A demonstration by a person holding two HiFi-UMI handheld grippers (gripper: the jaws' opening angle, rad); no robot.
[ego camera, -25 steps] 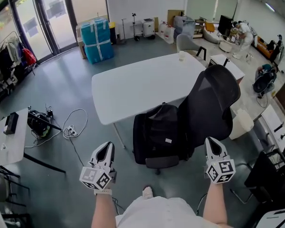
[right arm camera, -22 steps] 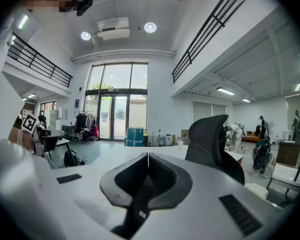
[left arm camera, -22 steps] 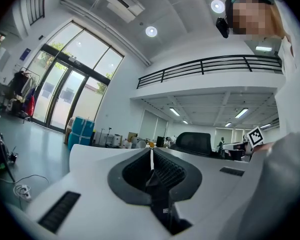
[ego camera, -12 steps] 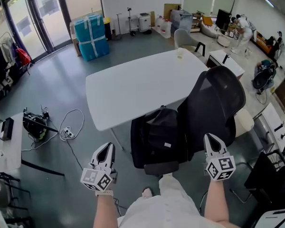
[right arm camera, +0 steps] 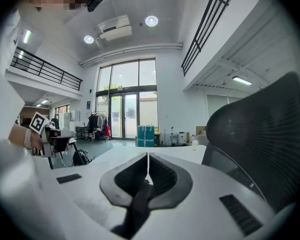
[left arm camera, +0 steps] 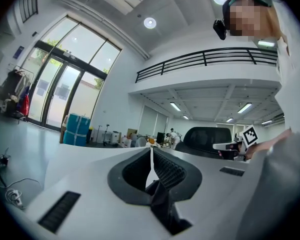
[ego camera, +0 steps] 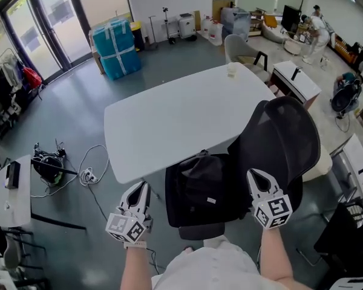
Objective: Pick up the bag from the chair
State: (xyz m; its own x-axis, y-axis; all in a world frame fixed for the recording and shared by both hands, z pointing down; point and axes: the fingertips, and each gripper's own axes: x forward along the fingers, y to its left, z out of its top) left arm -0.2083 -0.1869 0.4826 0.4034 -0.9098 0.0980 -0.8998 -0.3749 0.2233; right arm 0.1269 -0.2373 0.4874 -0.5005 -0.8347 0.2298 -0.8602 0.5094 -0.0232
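Observation:
A black backpack point(ego camera: 199, 185) sits on the seat of a black mesh office chair point(ego camera: 282, 147), beside the white table point(ego camera: 181, 113). My left gripper point(ego camera: 141, 190) is held to the left of the bag, its jaws shut with nothing between them. My right gripper point(ego camera: 256, 177) hovers over the chair's right side, next to the bag, also shut and empty. In the right gripper view the chair's mesh back point(right arm camera: 262, 144) fills the right side. The left gripper view shows the chair back point(left arm camera: 210, 136) beyond the table top.
Cables point(ego camera: 88, 165) and a dark bag point(ego camera: 47, 165) lie on the grey floor at the left. A white desk point(ego camera: 9, 192) stands at the far left. Blue wrapped boxes point(ego camera: 115, 47) stand at the back. More desks and chairs crowd the right.
I have stepped closer to the chair. Both grippers moved forward and now flank the bag; the right one is over the chair's seat edge.

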